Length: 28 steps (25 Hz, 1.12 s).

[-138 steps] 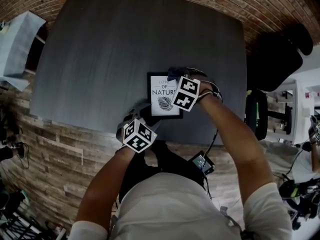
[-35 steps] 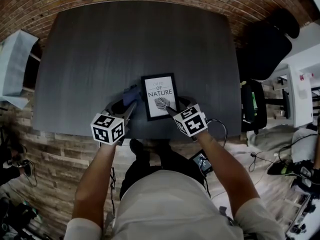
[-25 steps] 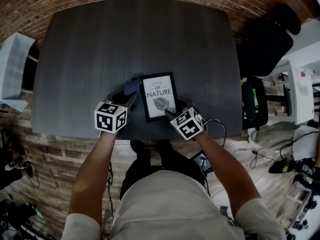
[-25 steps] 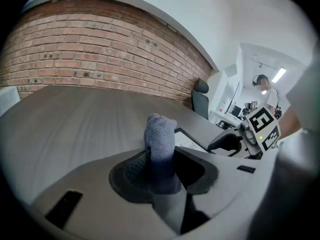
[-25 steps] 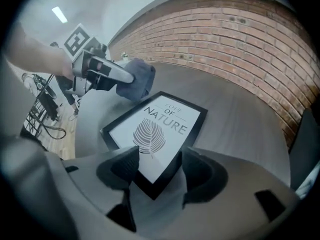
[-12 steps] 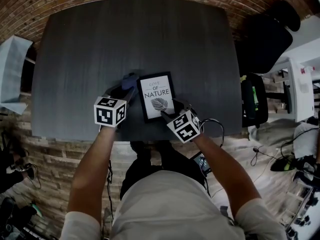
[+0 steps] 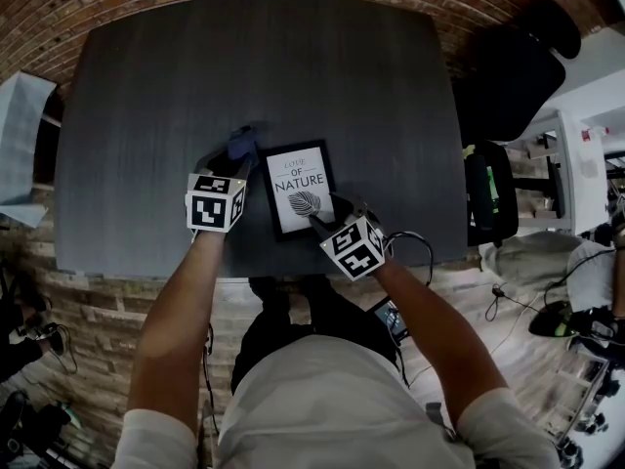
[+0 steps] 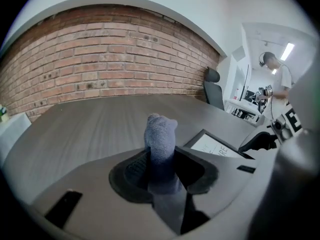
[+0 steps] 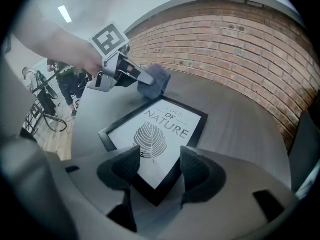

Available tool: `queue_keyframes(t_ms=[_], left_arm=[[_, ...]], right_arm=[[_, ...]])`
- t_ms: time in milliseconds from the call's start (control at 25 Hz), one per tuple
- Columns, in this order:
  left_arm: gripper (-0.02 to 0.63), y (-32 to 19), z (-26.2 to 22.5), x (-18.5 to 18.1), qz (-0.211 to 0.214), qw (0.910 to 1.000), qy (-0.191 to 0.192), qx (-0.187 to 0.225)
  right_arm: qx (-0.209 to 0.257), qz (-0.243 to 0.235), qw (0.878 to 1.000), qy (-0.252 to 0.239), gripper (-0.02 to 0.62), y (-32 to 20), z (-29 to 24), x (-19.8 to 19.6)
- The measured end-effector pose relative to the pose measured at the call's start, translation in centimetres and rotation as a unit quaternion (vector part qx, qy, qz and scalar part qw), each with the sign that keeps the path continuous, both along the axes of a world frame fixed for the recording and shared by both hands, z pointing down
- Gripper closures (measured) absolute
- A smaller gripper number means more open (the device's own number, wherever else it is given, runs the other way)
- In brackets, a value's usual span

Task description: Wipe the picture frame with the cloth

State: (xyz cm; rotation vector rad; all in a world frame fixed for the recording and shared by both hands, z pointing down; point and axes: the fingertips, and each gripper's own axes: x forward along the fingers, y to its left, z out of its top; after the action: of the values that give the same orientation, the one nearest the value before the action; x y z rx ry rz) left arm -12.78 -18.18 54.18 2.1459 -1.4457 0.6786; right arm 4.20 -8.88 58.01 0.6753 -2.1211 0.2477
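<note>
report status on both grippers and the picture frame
Left gripper shut on grey-blue cloth at far corner of black picture frame. Right gripper open, straddling near corner. Nothing blocking.

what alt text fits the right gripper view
The right gripper, jaws open, straddles the near corner of a black frame lying flat on a dark table, its print showing a leaf. By the frame's far corner the left gripper holds a blue-grey cloth; a brick wall runs behind.
</note>
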Motion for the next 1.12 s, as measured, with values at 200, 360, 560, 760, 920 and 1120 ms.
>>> queue_keyframes(t_ms=[200, 360, 560, 760, 920, 1120], left_arm=[[0.477, -0.2, 0.3, 2.2, 0.04, 0.9992, -0.004, 0.0], [0.482, 1.8, 0.8, 4.3, 0.061, 0.9971, 0.045, -0.006], [0.486, 3.9, 1.1, 5.5, 0.073, 0.9922, 0.099, -0.017], [0.486, 5.3, 1.2, 6.1, 0.079, 0.9873, 0.135, -0.028], [0.488, 6.3, 1.1, 6.5, 0.073, 0.9841, 0.158, -0.035], [0.488, 7.9, 1.0, 6.9, 0.055, 0.9788, 0.193, -0.042]], right_arm=[[0.002, 0.001, 1.0, 0.001, 0.341, 0.0, 0.1, 0.1], [0.003, 0.002, 1.0, 0.0, 0.342, 0.0, 0.1, 0.1], [0.006, 0.002, 1.0, -0.001, 0.342, -0.1, 0.1, 0.2], [0.006, 0.0, 1.0, -0.002, 0.342, 0.0, 0.2, 0.1], [0.005, 0.0, 1.0, -0.002, 0.342, 0.0, 0.2, 0.2], [0.005, 0.001, 1.0, -0.001, 0.344, 0.1, 0.2, 0.3]])
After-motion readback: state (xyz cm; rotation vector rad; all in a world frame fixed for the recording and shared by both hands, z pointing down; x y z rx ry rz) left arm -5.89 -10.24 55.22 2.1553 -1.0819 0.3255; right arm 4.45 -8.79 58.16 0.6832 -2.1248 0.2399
